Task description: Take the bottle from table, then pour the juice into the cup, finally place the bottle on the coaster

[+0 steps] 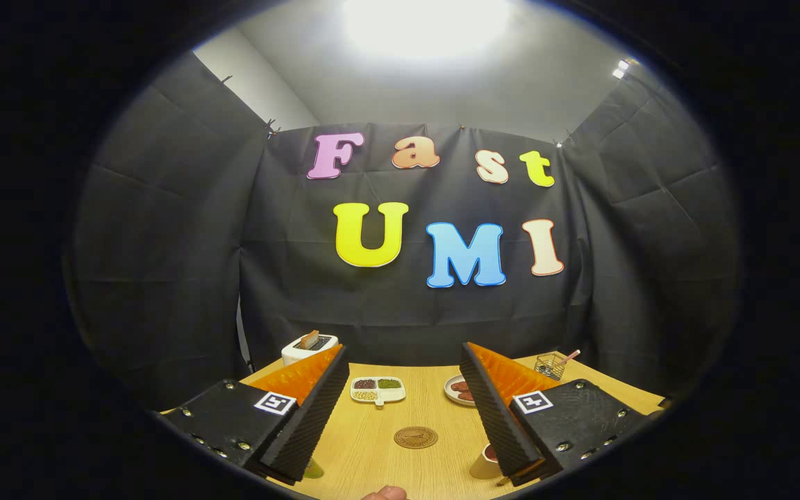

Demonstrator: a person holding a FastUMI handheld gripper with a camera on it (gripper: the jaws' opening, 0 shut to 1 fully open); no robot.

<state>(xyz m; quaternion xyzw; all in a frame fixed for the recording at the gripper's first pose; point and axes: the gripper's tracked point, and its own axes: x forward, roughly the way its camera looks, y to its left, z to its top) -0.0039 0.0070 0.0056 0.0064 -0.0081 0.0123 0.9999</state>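
A strong ceiling light (428,24), high above the fingers, burns out to a white glare and fades across the pale ceiling. The table (372,437) between the open fingers is evenly lit, its shadows soft. The cloth walls stay dim. Fisheye bending curves the wall seams outward, and detail softens toward the rim.
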